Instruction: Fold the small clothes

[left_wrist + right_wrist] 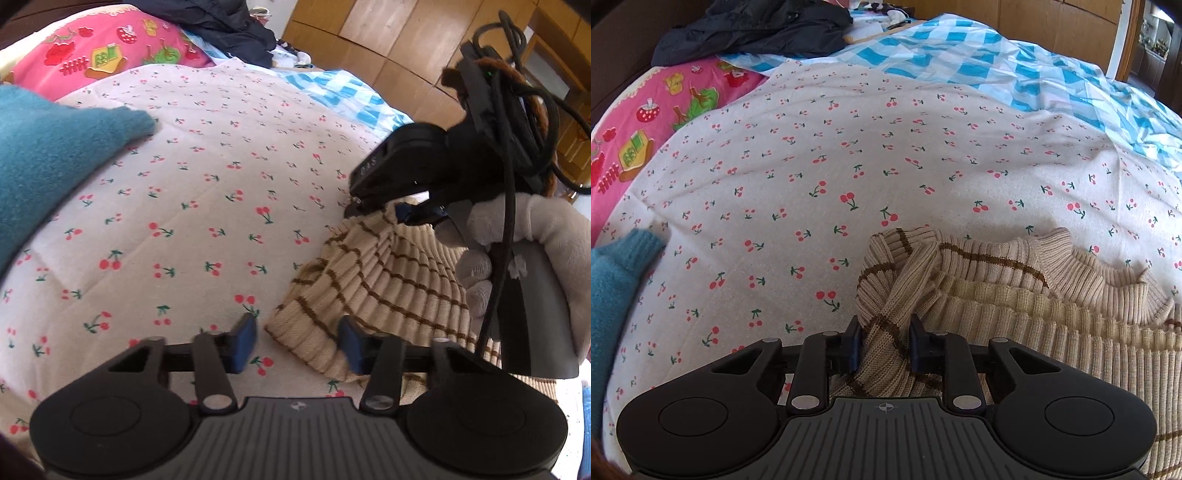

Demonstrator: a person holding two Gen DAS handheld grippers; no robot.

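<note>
Both tongs work low over the bed. Nearer me, the right gripper (pixel 883 345) has its blue pads clamped on a bunched fold of the striped cream sweater (pixel 1015 295), the ribbed cloth squeezed between them. From the other camera that same tool shows at two o'clock, held in a grey-gloved hand (pixel 517 254), its tip pinching the knit. At six o'clock in its own view, the left gripper (pixel 297 343) stands with its jaws apart; a corner of the sweater's hem lies between them against the right-hand pad, while the left-hand pad is clear of it.

Largest underneath is the cherry-print sheet (pixel 849 147), spread across most of the bed. Beyond it, toward one o'clock, lies a blue-and-white checked cloth (pixel 1015 70), and at ten o'clock a pink cartoon-print cloth (pixel 646 122). At twelve o'clock a dark garment (pixel 757 29) is heaped. The sweater sits crumpled at four o'clock. At nine o'clock a teal knit (pixel 617 280) pokes in.
</note>
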